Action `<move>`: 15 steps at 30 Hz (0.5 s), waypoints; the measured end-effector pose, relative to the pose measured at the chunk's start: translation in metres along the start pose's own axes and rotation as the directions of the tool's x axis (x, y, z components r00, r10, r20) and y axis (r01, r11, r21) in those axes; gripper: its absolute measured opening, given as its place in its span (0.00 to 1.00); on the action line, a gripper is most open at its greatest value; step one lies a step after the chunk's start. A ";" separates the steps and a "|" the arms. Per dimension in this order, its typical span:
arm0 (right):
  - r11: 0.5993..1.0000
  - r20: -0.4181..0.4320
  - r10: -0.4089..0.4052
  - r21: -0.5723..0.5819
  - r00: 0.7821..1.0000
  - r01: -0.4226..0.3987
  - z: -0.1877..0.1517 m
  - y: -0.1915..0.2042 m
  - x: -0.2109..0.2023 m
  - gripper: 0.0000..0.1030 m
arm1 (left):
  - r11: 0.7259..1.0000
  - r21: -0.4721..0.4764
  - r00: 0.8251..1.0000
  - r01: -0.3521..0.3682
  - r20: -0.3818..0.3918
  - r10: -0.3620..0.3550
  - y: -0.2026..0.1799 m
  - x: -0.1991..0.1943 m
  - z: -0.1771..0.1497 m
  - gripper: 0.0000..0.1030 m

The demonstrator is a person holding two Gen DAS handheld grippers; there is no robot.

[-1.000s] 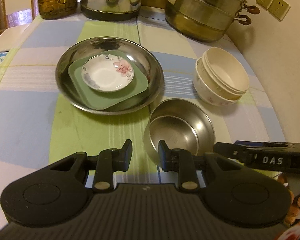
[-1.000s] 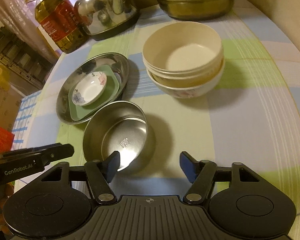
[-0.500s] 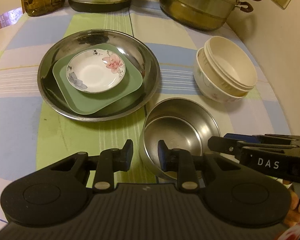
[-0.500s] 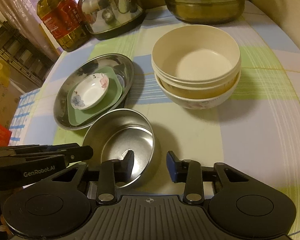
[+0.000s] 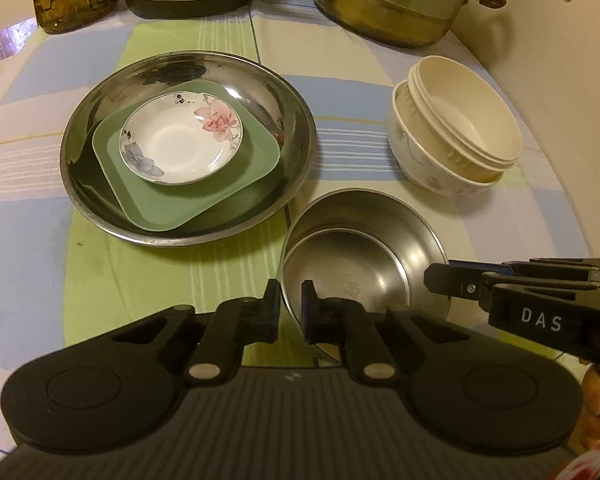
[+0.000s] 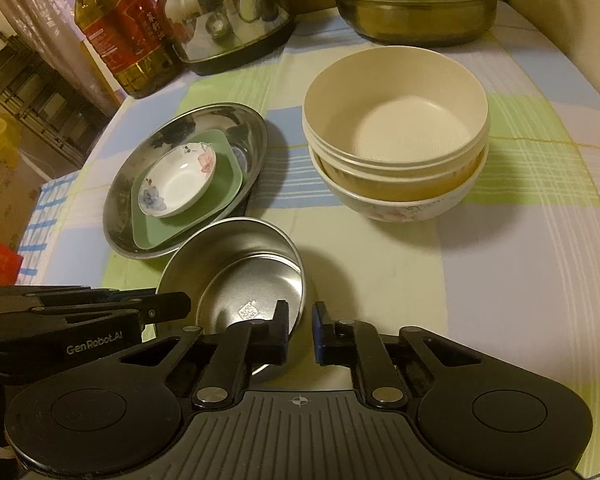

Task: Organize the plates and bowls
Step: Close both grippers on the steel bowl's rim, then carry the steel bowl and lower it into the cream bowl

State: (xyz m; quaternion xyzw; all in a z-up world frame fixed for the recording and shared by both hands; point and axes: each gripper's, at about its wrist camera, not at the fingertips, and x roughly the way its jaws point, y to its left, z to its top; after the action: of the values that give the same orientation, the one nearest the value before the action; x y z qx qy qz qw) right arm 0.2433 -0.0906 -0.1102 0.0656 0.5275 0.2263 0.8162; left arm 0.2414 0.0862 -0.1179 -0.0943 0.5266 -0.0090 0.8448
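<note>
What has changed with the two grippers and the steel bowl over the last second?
Both grippers closed in on the steel bowl. The left gripper now straddles its near-left rim; the right gripper narrowed its jaws around the near-right rim. The bowl is not visibly lifted. The plate stack and cream bowls stayed put.

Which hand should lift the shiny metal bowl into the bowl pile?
Probably the right gripper: its jaws straddle the steel bowl rim on the side nearer the stacked bowls. The left gripper also straddles the rim, but farther away.
</note>
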 end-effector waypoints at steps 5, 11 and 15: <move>1.000 0.003 0.000 -0.014 1.000 0.000 -0.001 0.002 0.001 0.08 | 1.000 0.002 1.000 -0.002 0.002 0.002 0.000 0.000 0.000 0.07; 1.000 0.003 0.010 -0.005 1.000 -0.010 -0.001 0.001 -0.001 0.07 | 1.000 0.003 1.000 -0.002 -0.001 0.002 0.000 -0.003 -0.003 0.07; 1.000 0.003 0.021 0.012 1.000 -0.022 -0.002 -0.001 -0.006 0.07 | 1.000 0.001 1.000 0.004 0.007 -0.004 -0.001 -0.009 -0.006 0.07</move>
State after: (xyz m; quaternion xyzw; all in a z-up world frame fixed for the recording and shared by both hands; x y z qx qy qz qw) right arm 0.2392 -0.0942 -0.1065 0.0767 0.5271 0.2317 0.8140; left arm 0.2324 0.0852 -0.1121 -0.0952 0.5233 -0.0106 0.8467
